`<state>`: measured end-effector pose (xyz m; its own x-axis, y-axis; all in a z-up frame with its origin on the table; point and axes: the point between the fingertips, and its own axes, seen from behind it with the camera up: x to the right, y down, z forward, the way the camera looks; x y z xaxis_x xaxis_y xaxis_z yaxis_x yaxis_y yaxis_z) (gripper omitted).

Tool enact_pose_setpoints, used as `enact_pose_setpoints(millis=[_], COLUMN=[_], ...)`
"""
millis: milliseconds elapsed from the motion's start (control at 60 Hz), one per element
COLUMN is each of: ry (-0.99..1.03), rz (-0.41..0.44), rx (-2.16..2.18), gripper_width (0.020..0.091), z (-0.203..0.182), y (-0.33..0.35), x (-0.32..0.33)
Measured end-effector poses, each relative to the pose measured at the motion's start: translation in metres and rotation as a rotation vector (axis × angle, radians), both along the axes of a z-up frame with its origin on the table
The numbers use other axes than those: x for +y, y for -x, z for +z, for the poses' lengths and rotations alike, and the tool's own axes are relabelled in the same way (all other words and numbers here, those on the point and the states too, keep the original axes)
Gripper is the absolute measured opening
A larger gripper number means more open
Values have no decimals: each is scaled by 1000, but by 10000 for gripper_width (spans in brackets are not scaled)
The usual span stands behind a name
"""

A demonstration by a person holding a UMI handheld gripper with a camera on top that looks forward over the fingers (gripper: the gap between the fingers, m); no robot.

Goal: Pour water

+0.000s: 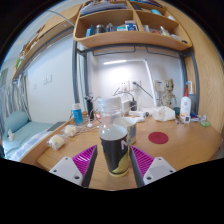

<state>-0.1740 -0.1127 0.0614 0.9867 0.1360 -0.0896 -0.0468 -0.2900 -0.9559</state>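
A dark cup with a pale rim and a yellow print stands on the wooden desk, between my gripper's two fingers. The magenta pads flank it closely, with a thin gap showing on each side, so the gripper is open around it. Just beyond the cup stands a clear plastic bottle, its lower part hidden behind the cup.
A red round coaster lies to the right beyond the fingers. A white bottle stands at the far right, a blue can and pale rolled items at the left. Wall shelves hang above the desk; a bed lies left.
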Motion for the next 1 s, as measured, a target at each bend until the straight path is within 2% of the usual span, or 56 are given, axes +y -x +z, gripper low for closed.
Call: enact_pose_setpoints(millis=[200,267,300,450,500,550,767,933,1000], ry=[-31,-31,-33,-39,-43,-42,6,21,55], rz=[-21,-27,-35,-23,-29,-37,-50,-32,-50], rx=[-46,-62,-62,-39,-50,-62,-52,183,324], gripper_width=[630,543,433,338,283,263,263,262,261], z=[2,2,0,1,1,1,-1,43,54], y=[0,0,-1,2,1,0,12,64,80], x=[21,25,27,26,26,27,31,54,71])
